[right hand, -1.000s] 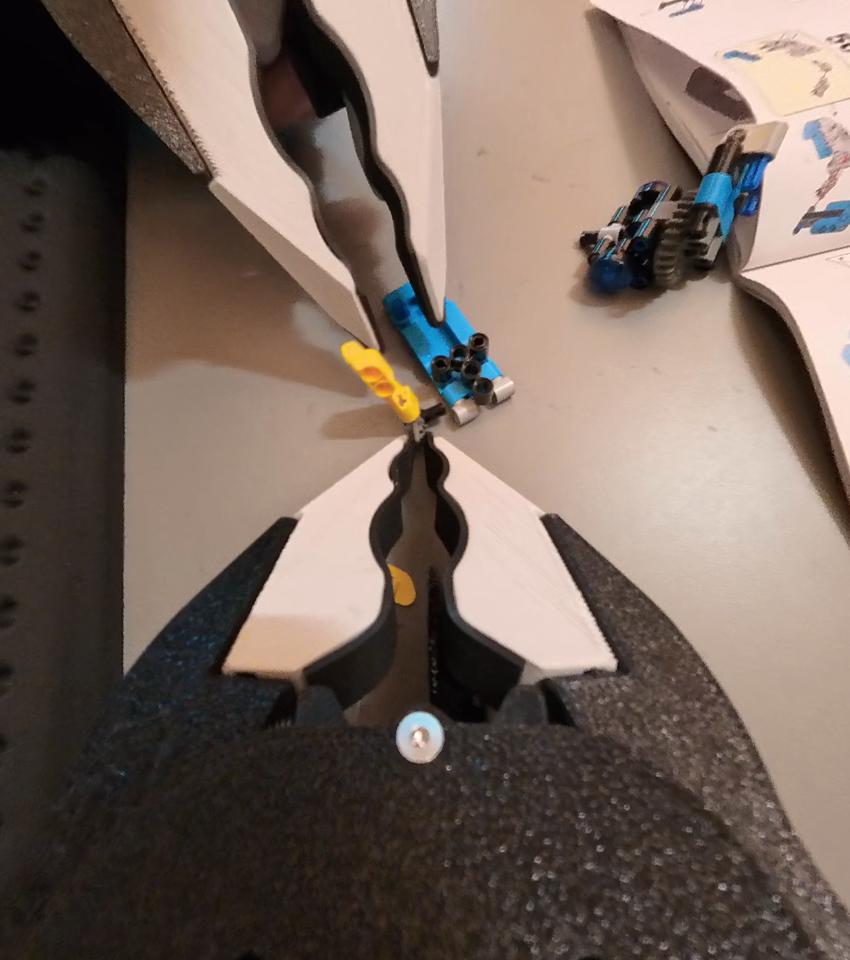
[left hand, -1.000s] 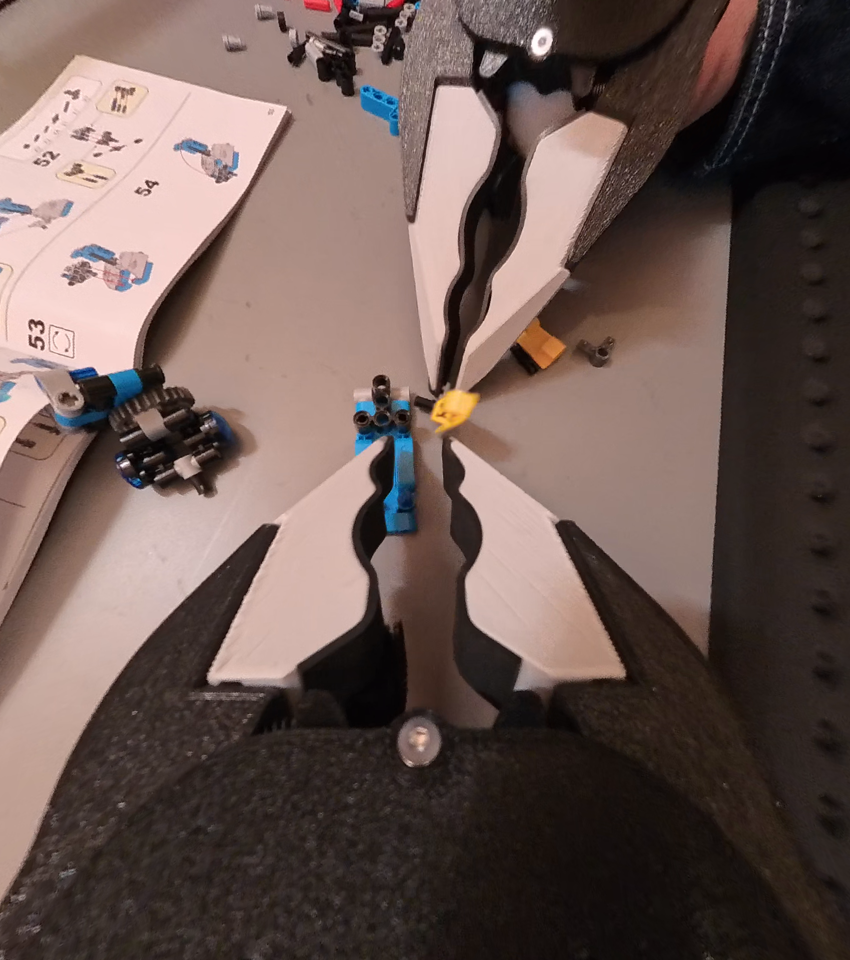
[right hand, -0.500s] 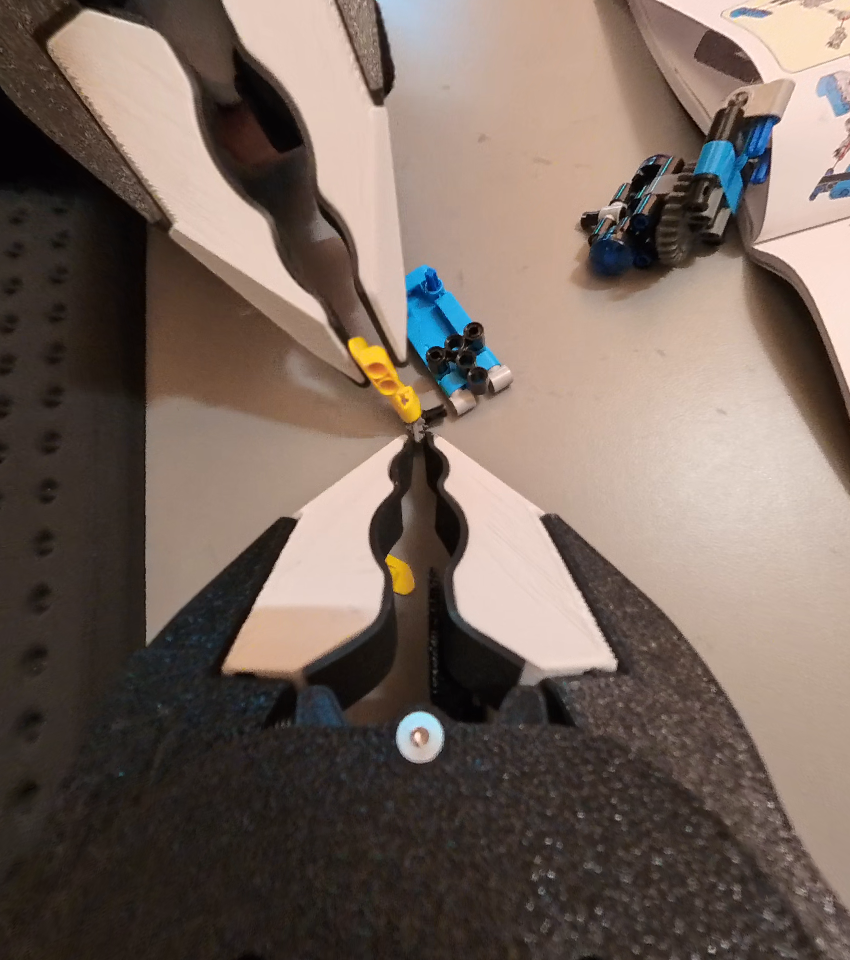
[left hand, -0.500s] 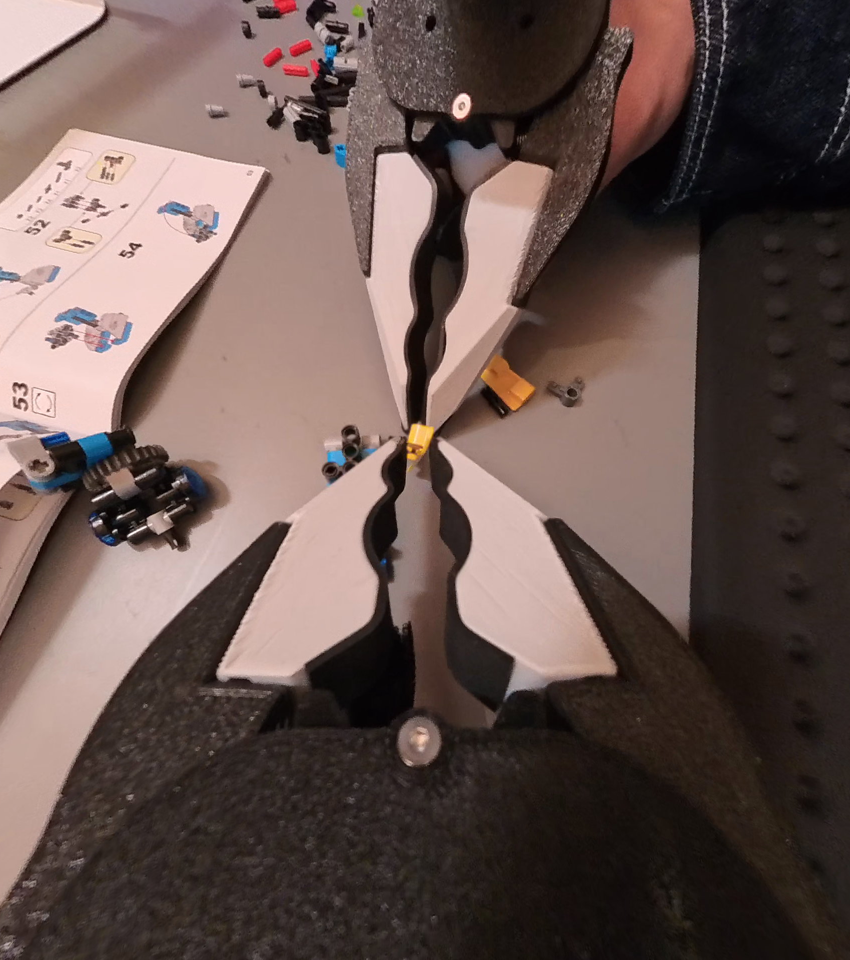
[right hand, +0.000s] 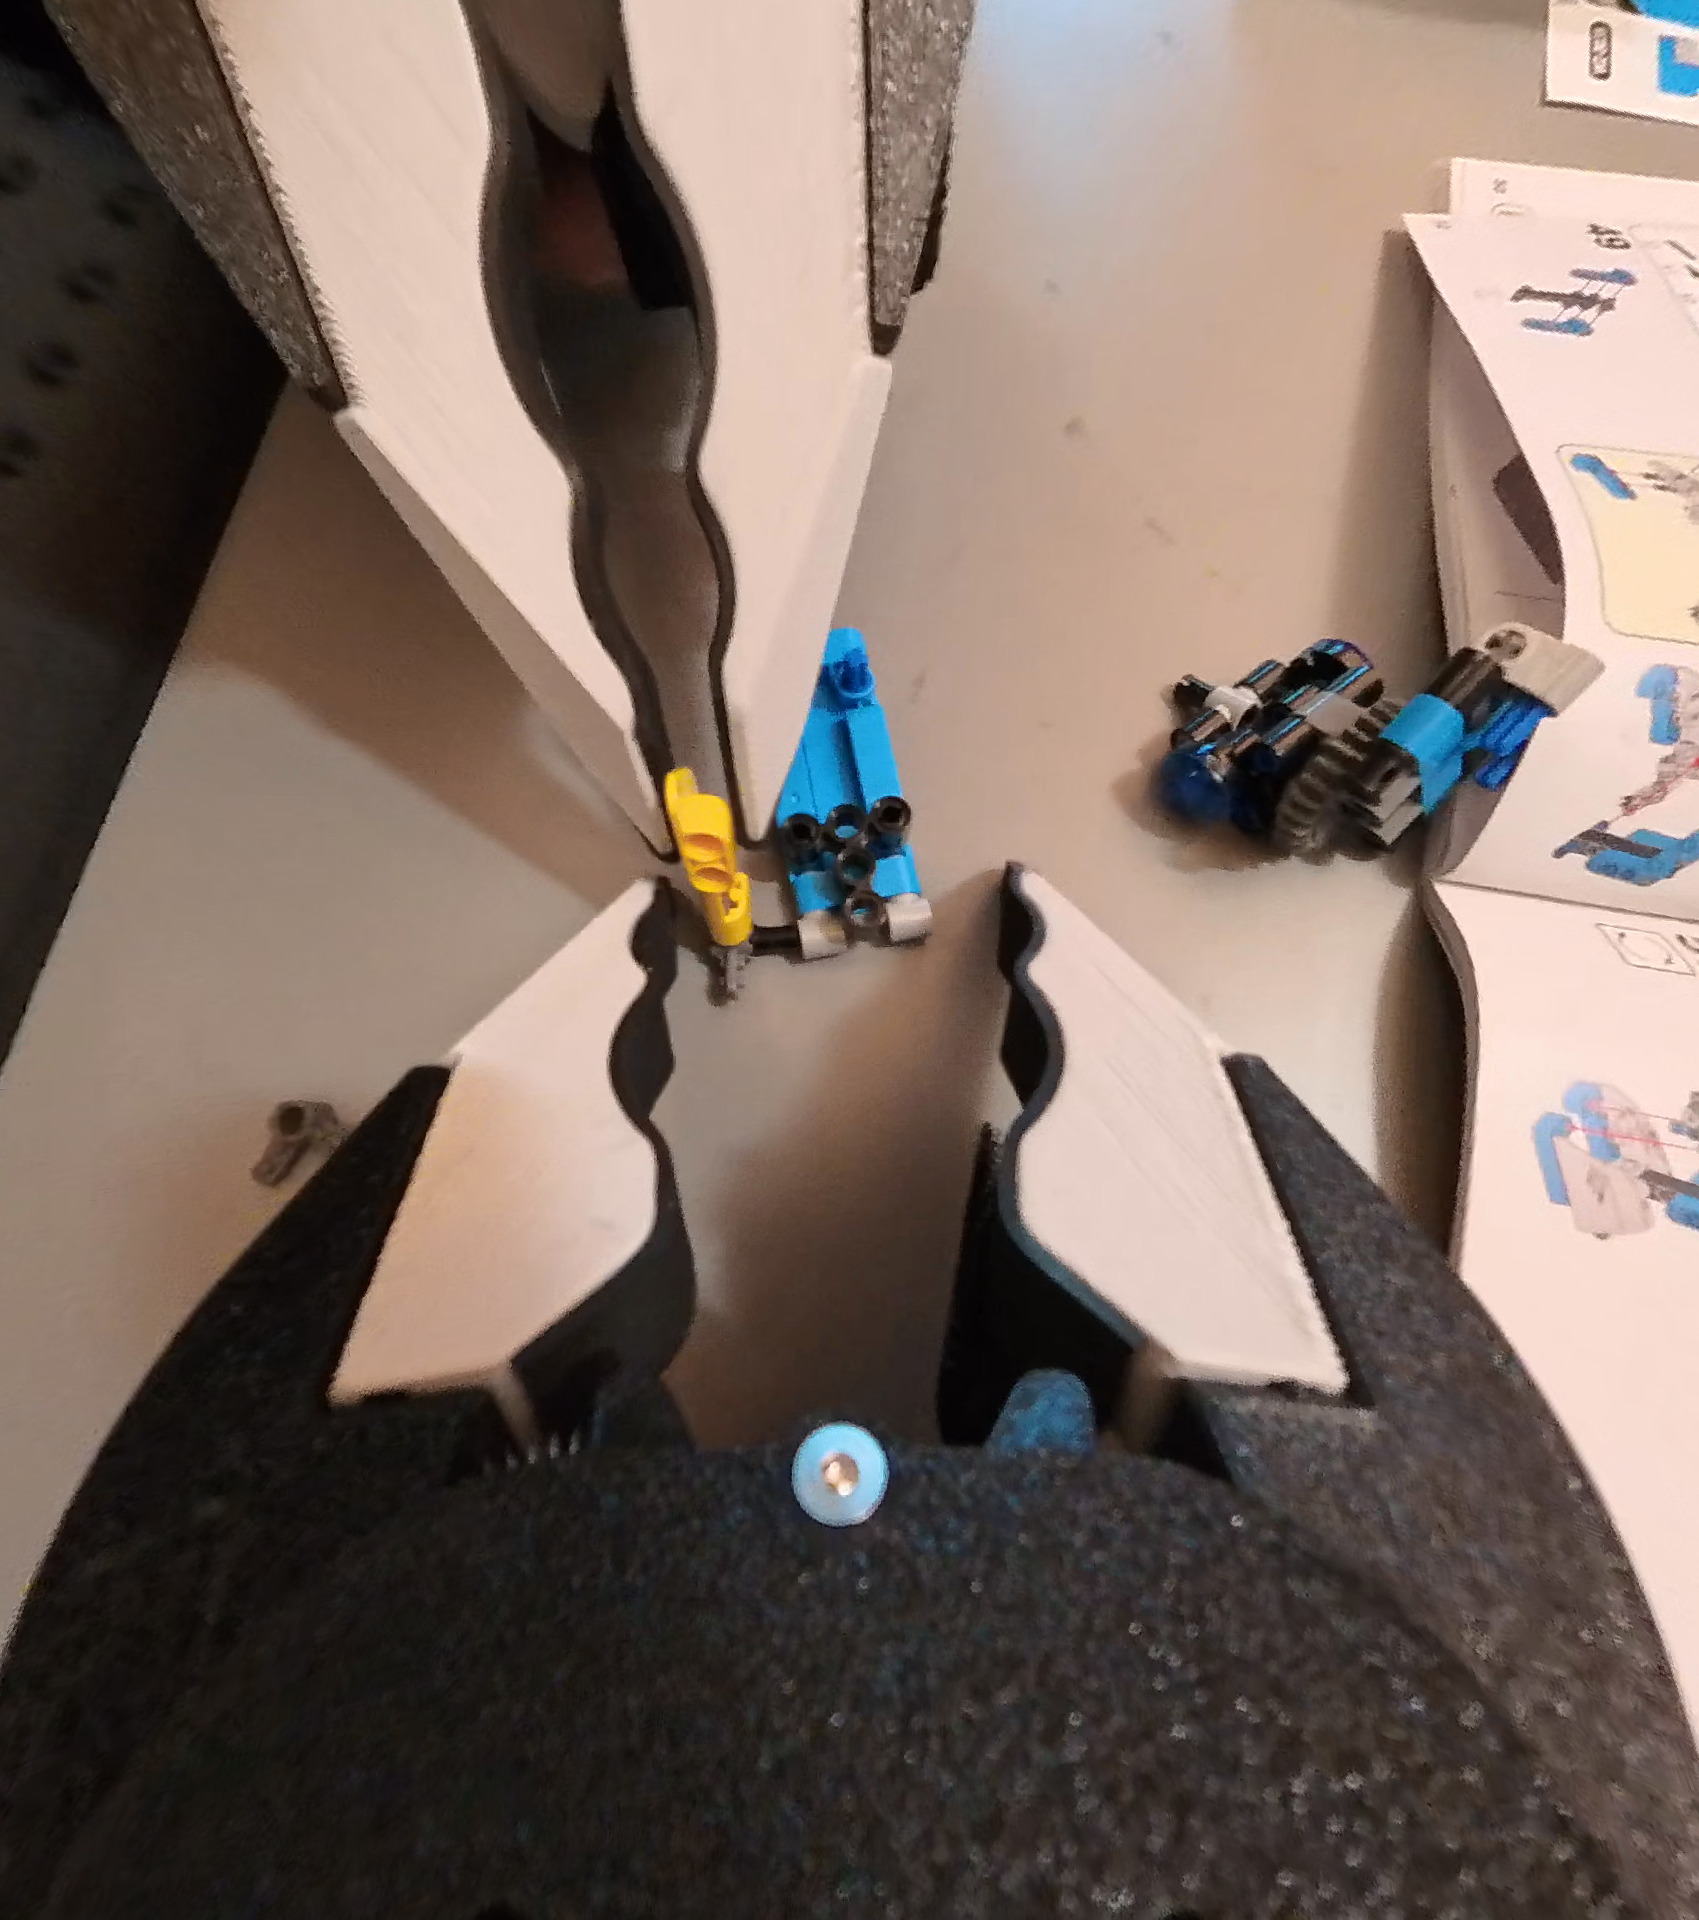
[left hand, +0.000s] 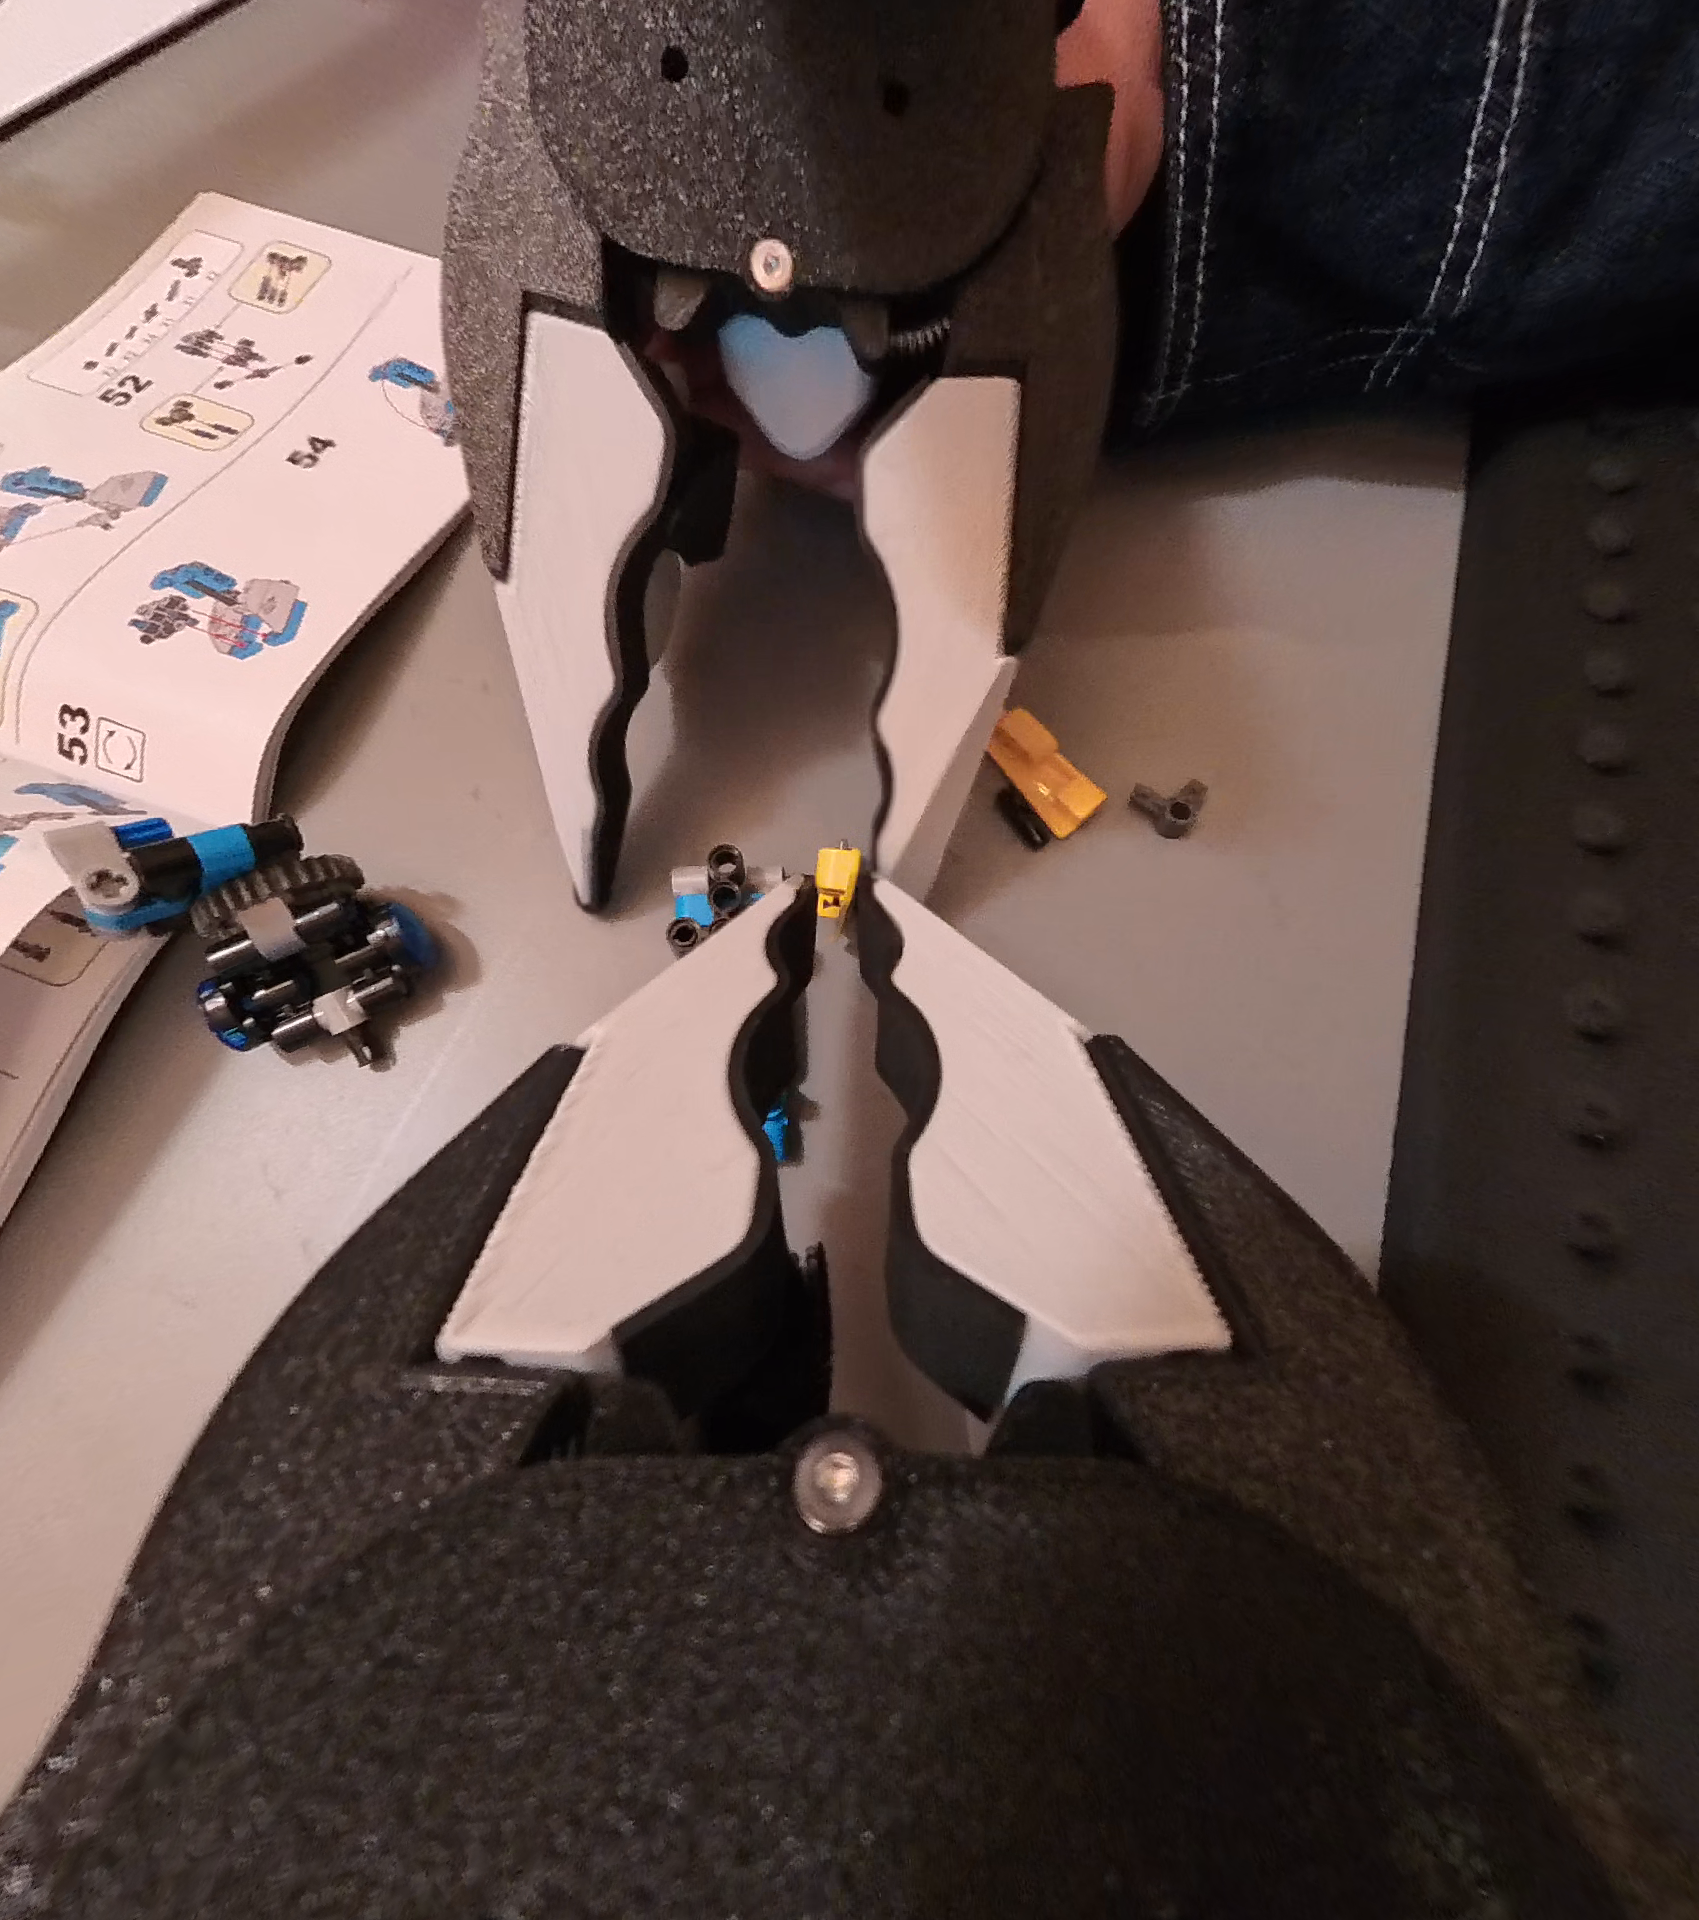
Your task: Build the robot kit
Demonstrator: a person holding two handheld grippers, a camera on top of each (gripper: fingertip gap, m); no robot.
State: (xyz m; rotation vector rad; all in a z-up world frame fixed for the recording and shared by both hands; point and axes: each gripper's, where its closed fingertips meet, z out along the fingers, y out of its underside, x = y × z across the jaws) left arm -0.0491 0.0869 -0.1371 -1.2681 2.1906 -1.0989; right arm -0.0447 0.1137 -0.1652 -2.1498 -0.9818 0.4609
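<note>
Item: left gripper [left hand: 832, 896], white fingers with black wavy pads, drawn narrow and pinching a small yellow plastic connector with round holes [right hand: 708, 847] at the extreme tips. The hold is judged slight, since only the connector's far end sits between the pads. A short dark grey pin [right hand: 731, 966] projects from its free end, low over the grey tabletop [left hand: 1188, 987]. Item: right gripper [right hand: 829, 888], same make, spread wide and holding nothing; its left fingertip [right hand: 647, 904] lies just beside the pin, and whether they touch cannot be told. Item: blue wedge-shaped plastic assembly with black ring pins and a light grey end piece [right hand: 850, 810], flat on the table just beside the connector; a thin black rod appears to run between them, though the join is unclear. Item: black, blue and grey gear assembly [left hand: 305, 966], well apart, resting against the open white instruction booklet [left hand: 97, 520]. Item: loose orange-yellow block [left hand: 1047, 784] and small grey cross connector [left hand: 1169, 808], near the dark studded mat [left hand: 1603, 935]. Item: dark denim sleeve [left hand: 1447, 208], behind the right gripper.
</note>
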